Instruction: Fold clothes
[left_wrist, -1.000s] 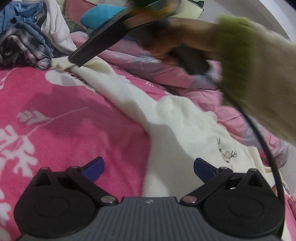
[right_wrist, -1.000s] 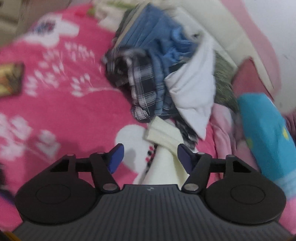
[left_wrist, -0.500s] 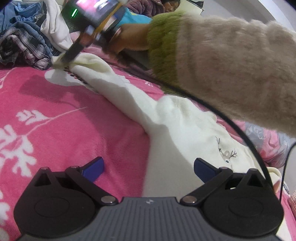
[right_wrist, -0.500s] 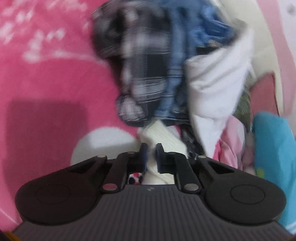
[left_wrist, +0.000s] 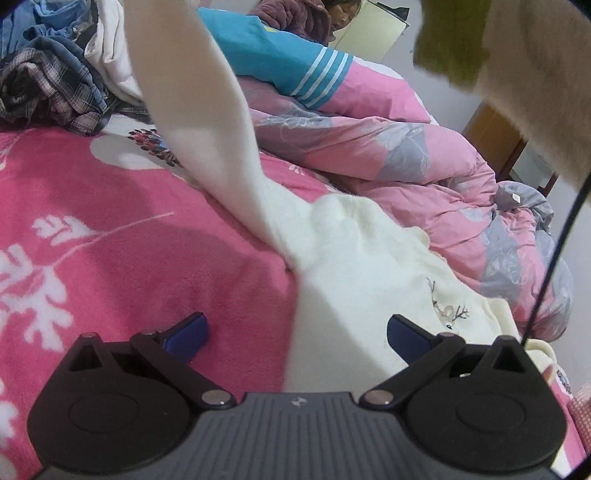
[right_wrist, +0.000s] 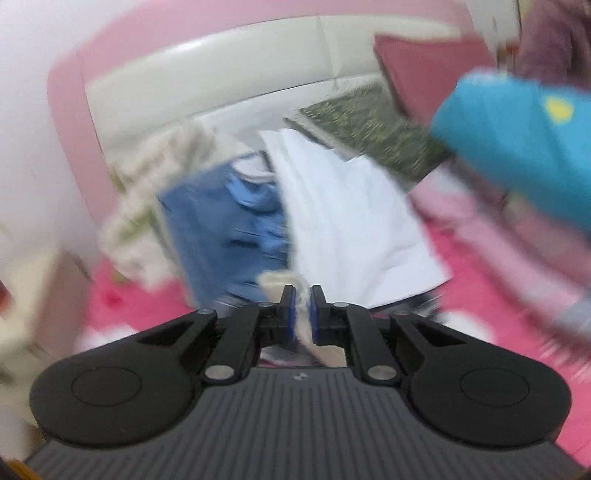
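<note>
A cream sweater (left_wrist: 369, 266) with a small embroidered deer lies on the pink floral blanket (left_wrist: 92, 229). Its sleeve (left_wrist: 199, 96) rises steeply out of the top of the left wrist view. My left gripper (left_wrist: 295, 328) hovers open just above the sweater's body, one blue pad over the blanket, the other over the cream cloth. My right gripper (right_wrist: 302, 317) is shut on the sleeve's cuff (right_wrist: 277, 284), which pokes out between the pads; that view is blurred by motion. A fuzzy beige and green sleeve (left_wrist: 517, 59) of the person crosses the upper right.
A heap of unfolded clothes (left_wrist: 51, 81), plaid, blue denim and white, sits at the far left of the bed. A teal striped garment (left_wrist: 280, 62) and a rumpled pink quilt (left_wrist: 388, 147) lie along the far side. A cream padded headboard (right_wrist: 221, 66) stands behind the heap.
My right gripper closed on the sleeve's cuff and lifted it up off the blanket, so the sleeve now hangs steeply. The left gripper stayed put and open.
</note>
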